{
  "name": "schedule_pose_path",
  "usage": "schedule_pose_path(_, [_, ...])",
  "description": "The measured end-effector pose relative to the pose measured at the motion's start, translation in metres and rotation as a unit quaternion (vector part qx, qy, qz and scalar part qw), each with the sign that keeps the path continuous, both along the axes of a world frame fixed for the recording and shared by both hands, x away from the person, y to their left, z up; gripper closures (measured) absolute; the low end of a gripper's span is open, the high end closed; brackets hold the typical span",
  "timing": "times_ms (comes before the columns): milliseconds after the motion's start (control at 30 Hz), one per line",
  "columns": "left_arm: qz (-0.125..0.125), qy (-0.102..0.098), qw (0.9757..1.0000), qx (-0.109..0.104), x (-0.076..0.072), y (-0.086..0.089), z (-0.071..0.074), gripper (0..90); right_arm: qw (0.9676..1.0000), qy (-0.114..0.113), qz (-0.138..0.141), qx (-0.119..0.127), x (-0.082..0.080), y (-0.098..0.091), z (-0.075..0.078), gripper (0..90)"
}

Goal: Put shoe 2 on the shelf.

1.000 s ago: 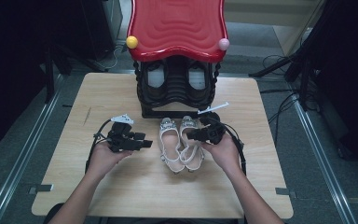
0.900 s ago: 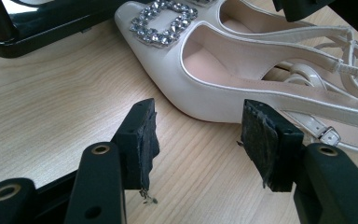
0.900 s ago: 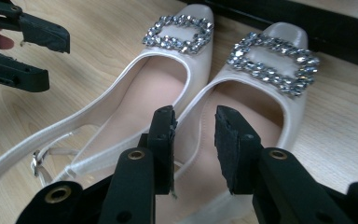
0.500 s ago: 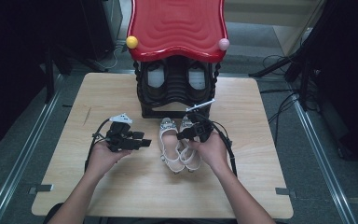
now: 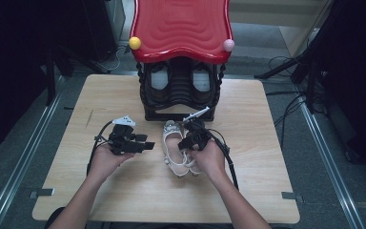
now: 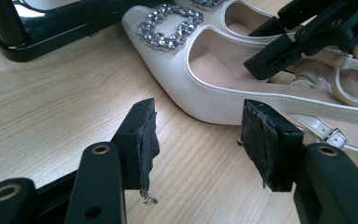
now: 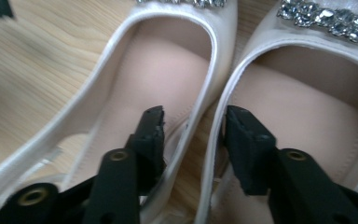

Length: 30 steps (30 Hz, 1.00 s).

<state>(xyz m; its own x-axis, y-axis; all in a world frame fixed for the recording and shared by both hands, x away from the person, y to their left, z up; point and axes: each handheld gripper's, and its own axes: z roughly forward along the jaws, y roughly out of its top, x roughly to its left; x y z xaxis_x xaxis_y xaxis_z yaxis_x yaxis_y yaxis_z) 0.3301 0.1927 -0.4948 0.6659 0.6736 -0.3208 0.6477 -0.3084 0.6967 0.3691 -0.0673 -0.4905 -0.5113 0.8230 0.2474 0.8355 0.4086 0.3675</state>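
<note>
A pair of white slingback shoes with rhinestone buckles lies on the table in front of a rack; the left shoe (image 5: 171, 149) (image 7: 158, 70) touches the right shoe (image 7: 298, 107). My right gripper (image 5: 187, 142) (image 7: 193, 135) is open, one jaw down inside each shoe, straddling the two adjoining side walls. A small gap shows beside the left jaw. My left gripper (image 5: 147, 145) (image 6: 196, 135) is open and holds nothing. It hovers low over the wood, just left of the near shoe (image 6: 200, 88), pointing at its side.
A black shoe rack (image 5: 181, 113) (image 6: 51, 32) with a red wavy roof (image 5: 181, 28) stands at the table's back, right behind the shoes' toes. Two pale objects (image 5: 159, 78) sit inside it. Bare wooden tabletop (image 5: 276, 143) lies to either side. Cables trail from both grippers.
My right gripper has moved left and down, from beside the shoes to between them with a jaw in each. The left gripper has hardly moved.
</note>
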Motion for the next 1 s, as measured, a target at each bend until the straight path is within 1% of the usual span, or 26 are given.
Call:
schedule_pose_path(33, [0.002, 0.0, 1.0, 0.0, 0.0, 0.0, 0.0, 45.6, 0.9999, -0.004, 0.007, -0.008, -0.001, 0.0, 0.0, 64.2])
schedule_pose_path(67, [0.001, 0.002, 1.0, 0.003, 0.001, 0.0, -0.001, 45.5, 0.9996, -0.012, 0.022, -0.011, -0.001, 0.001, 0.0, 66.1])
schedule_pose_path(133, [0.001, 0.001, 1.0, 0.005, 0.001, -0.001, -0.001, 45.3, 0.999, -0.021, 0.037, -0.014, -0.002, 0.001, -0.001, 69.8])
schedule_pose_path(167, [0.003, 0.0, 1.0, 0.007, 0.001, -0.001, -0.001, 45.2, 0.9989, -0.023, 0.038, -0.014, -0.003, 0.0, -0.001, 71.3])
schedule_pose_path(233, [0.004, 0.001, 1.0, 0.005, 0.001, -0.001, -0.001, 45.0, 0.9987, -0.029, 0.038, -0.017, -0.003, 0.0, 0.0, 78.0])
schedule_pose_path(300, [0.005, -0.002, 1.0, 0.005, 0.001, 0.0, 0.0, 45.0, 0.9989, -0.025, 0.034, -0.018, -0.002, 0.0, 0.0, 81.6])
schedule_pose_path(367, [0.007, -0.002, 1.0, 0.002, 0.001, 0.001, 0.0, 44.9, 0.999, -0.022, 0.031, -0.02, -0.002, 0.0, 0.001, 83.6])
schedule_pose_path(433, [0.009, -0.002, 1.0, 0.002, 0.001, 0.002, -0.001, 44.8, 0.9987, -0.027, 0.036, -0.025, -0.002, 0.001, 0.002, 85.1])
schedule_pose_path(533, [0.011, 0.001, 0.9999, 0.003, 0.003, 0.003, -0.001, 44.7, 0.9989, -0.019, 0.039, -0.015, -0.001, -0.004, 0.003, 85.9])
schedule_pose_path(567, [0.01, 0.001, 0.9999, 0.004, 0.003, 0.004, -0.001, 44.6, 0.9986, -0.016, 0.048, -0.014, -0.001, -0.006, 0.004, 86.2])
schedule_pose_path(600, [0.011, 0.0, 0.9999, 0.005, 0.003, 0.004, -0.001, 44.7, 0.9983, -0.02, 0.054, -0.01, 0.0, -0.009, 0.006, 86.4])
schedule_pose_path(633, [0.01, -0.001, 0.9999, 0.005, 0.002, 0.004, -0.001, 44.7, 0.9976, -0.021, 0.065, -0.013, 0.0, -0.011, 0.008, 86.4])
schedule_pose_path(667, [0.009, -0.001, 0.9999, 0.004, 0.002, 0.005, -0.001, 44.7, 0.9964, -0.028, 0.08, -0.011, -0.001, -0.014, 0.01, 86.4])
schedule_pose_path(700, [0.011, -0.003, 0.9999, 0.003, 0.002, 0.005, 0.0, 44.7, 0.9956, -0.025, 0.09, -0.009, 0.0, -0.017, 0.012, 86.5])
schedule_pose_path(733, [0.012, -0.003, 0.9999, 0.002, 0.002, 0.006, 0.0, 44.7, 0.9934, -0.034, 0.109, -0.007, -0.001, -0.019, 0.014, 86.5])
schedule_pose_path(767, [0.014, -0.004, 0.9999, 0.0, 0.002, 0.006, 0.0, 44.7, 0.9925, -0.036, 0.117, -0.005, -0.002, -0.021, 0.015, 86.5])
schedule_pose_path(800, [0.017, -0.005, 0.9998, 0.0, 0.002, 0.007, 0.0, 44.7, 0.99, -0.036, 0.137, -0.003, -0.002, -0.024, 0.018, 86.6])
schedule_pose_path(900, [0.021, -0.002, 0.9998, 0.0, 0.003, 0.011, -0.001, 44.7, 0.9871, -0.041, 0.155, -0.003, -0.005, -0.029, 0.027, 86.6])
schedule_pose_path(933, [0.023, -0.002, 0.9997, 0.0, 0.003, 0.012, -0.001, 44.8, 0.9843, -0.042, 0.171, 0.004, -0.005, -0.031, 0.031, 86.5])
schedule_pose_path(967, [0.025, -0.003, 0.9997, 0.0, 0.003, 0.014, -0.001, 44.8, 0.9825, -0.045, 0.181, 0.009, -0.005, -0.033, 0.034, 86.5])
schedule_pose_path(1000, [0.026, -0.004, 0.9996, 0.0, 0.003, 0.016, 0.0, 44.8, 0.9799, -0.045, 0.193, 0.017, -0.004, -0.034, 0.04, 86.5])
